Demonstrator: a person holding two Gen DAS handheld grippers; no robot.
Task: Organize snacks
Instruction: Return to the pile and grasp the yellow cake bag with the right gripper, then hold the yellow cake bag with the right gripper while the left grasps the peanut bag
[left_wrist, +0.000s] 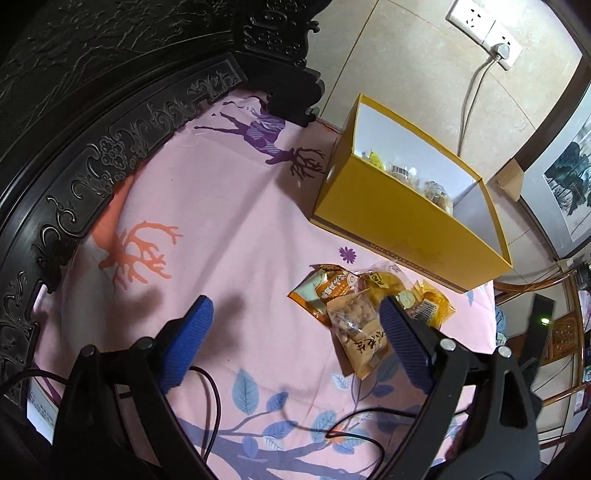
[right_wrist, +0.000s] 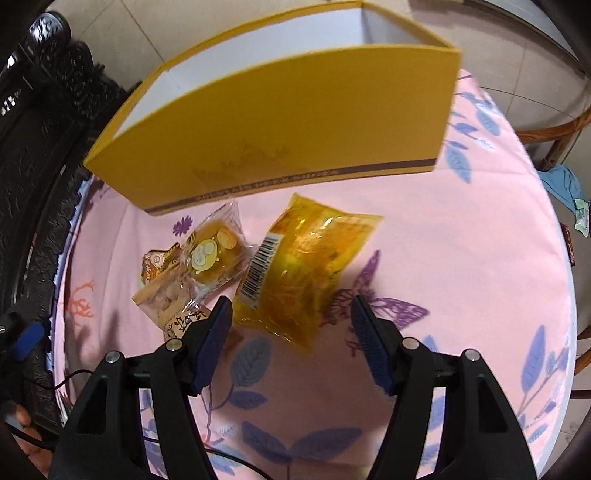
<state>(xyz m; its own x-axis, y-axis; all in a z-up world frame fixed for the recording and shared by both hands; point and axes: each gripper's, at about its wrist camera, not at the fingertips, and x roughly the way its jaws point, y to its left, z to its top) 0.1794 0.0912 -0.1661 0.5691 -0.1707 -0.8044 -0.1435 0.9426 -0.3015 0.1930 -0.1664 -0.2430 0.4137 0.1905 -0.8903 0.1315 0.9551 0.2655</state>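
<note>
An open yellow box (left_wrist: 388, 206) stands on the pink tablecloth and holds several snack packets (left_wrist: 424, 184); it also shows in the right wrist view (right_wrist: 295, 122). A small pile of packets lies in front of it: a peanut bag (left_wrist: 360, 325), an orange packet (left_wrist: 325, 291) and a yellow cake packet (left_wrist: 428, 302). My left gripper (left_wrist: 295, 314) is open and empty, just left of the pile. In the right wrist view a large yellow packet (right_wrist: 303, 266) lies beside a cartoon-face cake packet (right_wrist: 212, 254). My right gripper (right_wrist: 291, 310) is open, its jaws straddling the large packet's near end.
A dark carved wooden backrest (left_wrist: 92, 129) curves along the left. The pink patterned cloth (right_wrist: 461, 258) ends at a round edge on the right, with a wooden chair (right_wrist: 554, 125) beyond. Black cables (left_wrist: 214, 391) lie near the left gripper. A wall socket (left_wrist: 480, 22) is behind.
</note>
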